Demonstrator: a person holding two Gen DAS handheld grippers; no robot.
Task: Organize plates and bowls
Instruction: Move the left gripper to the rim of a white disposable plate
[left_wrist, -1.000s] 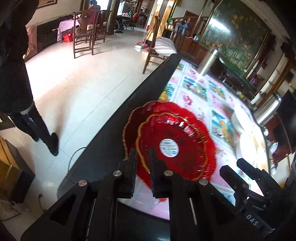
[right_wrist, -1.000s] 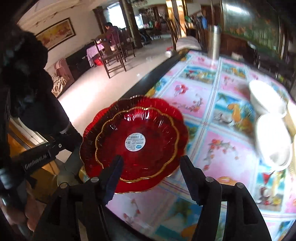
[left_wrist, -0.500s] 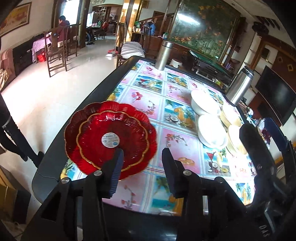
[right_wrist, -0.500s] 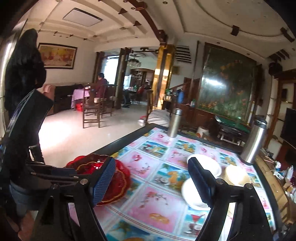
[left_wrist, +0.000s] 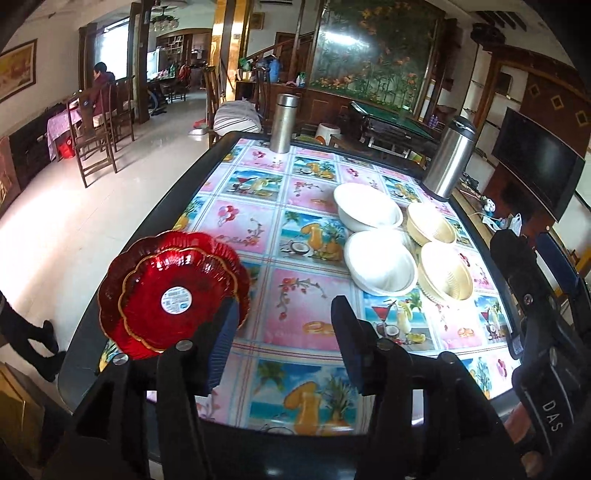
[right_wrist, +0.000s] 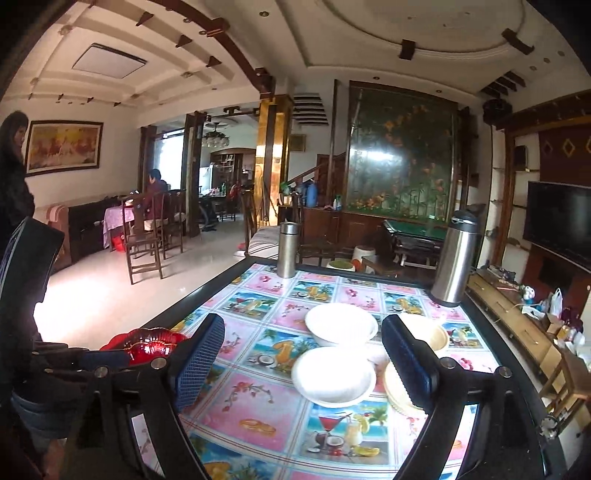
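Two stacked red scalloped plates (left_wrist: 173, 291) lie at the table's near left corner; they also show in the right wrist view (right_wrist: 147, 341). Two white bowls (left_wrist: 380, 262) (left_wrist: 367, 206) and two cream bowls (left_wrist: 445, 273) (left_wrist: 430, 223) sit at the middle right. The near white bowl (right_wrist: 334, 373) and far white bowl (right_wrist: 341, 325) lie beyond my right gripper. My left gripper (left_wrist: 282, 339) is open and empty over the table, just right of the red plates. My right gripper (right_wrist: 303, 365) is open and empty, raised near the table's front.
Two steel flasks (left_wrist: 282, 123) (left_wrist: 448, 157) stand at the table's far edge. The table has a fruit-print cloth (left_wrist: 295, 291) with a dark rim. A person (right_wrist: 13, 177) stands at the left. Chairs (left_wrist: 92, 136) stand on the floor at the left.
My left gripper has opened off the red plates and drawn back and to the right. My right gripper has lifted and turned from the plates toward the bowls.
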